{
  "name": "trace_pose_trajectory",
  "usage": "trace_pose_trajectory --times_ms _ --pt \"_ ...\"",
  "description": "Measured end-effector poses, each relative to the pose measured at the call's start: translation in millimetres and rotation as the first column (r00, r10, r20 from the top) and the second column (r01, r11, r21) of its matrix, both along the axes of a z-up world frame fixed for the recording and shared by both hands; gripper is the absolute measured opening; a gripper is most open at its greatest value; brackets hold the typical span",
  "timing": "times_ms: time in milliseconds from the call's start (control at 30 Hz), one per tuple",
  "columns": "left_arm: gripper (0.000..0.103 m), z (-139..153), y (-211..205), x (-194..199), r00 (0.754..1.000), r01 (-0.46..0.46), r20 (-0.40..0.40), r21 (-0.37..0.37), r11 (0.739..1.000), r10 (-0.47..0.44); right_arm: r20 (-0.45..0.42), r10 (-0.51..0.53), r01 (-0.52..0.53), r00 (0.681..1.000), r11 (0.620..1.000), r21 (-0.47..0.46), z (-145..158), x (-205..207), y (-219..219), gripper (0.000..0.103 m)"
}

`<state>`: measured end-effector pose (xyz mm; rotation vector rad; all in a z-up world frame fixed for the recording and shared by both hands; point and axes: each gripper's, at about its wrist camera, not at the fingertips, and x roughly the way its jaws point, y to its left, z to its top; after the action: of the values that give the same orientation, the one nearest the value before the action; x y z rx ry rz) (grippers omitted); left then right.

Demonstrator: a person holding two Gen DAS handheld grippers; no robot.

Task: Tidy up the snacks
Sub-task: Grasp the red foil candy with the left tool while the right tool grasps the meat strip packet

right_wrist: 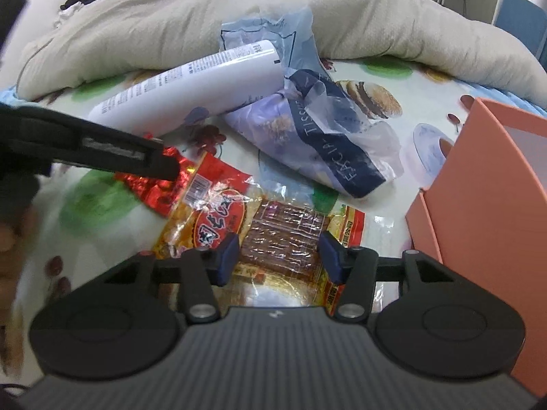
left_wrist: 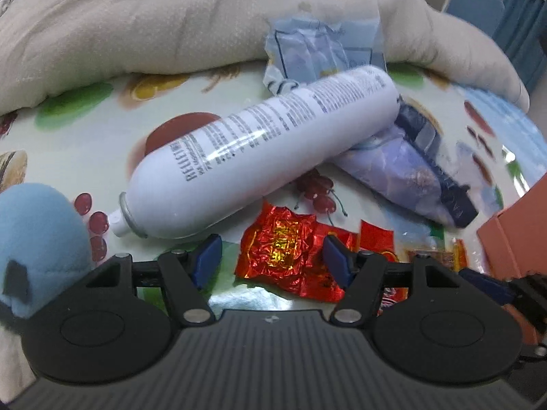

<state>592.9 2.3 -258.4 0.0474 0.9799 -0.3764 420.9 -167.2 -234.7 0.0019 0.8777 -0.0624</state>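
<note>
My left gripper (left_wrist: 270, 259) hangs with jaws apart over the red foil packet (left_wrist: 290, 256), ready to lift it. My right gripper (right_wrist: 278, 256) straddles the jerky packet (right_wrist: 270, 235), not pressing; the orange box (right_wrist: 485, 205) waits at three o'clock.

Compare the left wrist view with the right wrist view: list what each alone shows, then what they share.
Left wrist only: a blue plush toy and the white spray can's nozzle.
Right wrist only: the barcode on the yellow snack packet.
Both: the spray can, red foil wrapper, tissue pack, beige blanket and orange box.
</note>
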Motion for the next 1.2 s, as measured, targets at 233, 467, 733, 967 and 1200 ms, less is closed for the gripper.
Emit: trace_pose_trajectory --times_ms 233,467,733,967,1200 --pt "0.043 6.7 -1.4 -11.5 0.999 -0.039 -0.002 0.041 0.998 0.039 -0.049 0.013 -0.013 0.999 1.0 0.001 5.8 -9.2 -3.6 0.005" --pt "0.042 21.5 13.0 -41.8 0.988 -0.155 0.008 0.002 0.988 0.155 -0.012 -0.051 0.05 0.999 0.998 -0.031 17.6 -1.0 -13.5 0.04" --pt "0.042 28.7 26.5 -75.3 0.968 -0.252 -0.013 -0.063 0.966 0.252 -0.069 -0.074 0.073 0.995 0.997 -0.02 -7.2 8.7 -15.1 0.087" --pt "0.042 28.8 34.6 -98.1 0.961 -0.275 -0.035 -0.056 0.96 0.274 -0.023 -0.056 0.056 0.998 0.998 0.027 -13.6 5.9 -19.2 0.072" --pt "0.042 37.7 44.5 -114.7 0.947 -0.322 -0.022 -0.062 0.945 0.321 -0.033 0.035 -0.035 0.999 0.999 0.016 -4.5 0.5 -2.6 0.052"
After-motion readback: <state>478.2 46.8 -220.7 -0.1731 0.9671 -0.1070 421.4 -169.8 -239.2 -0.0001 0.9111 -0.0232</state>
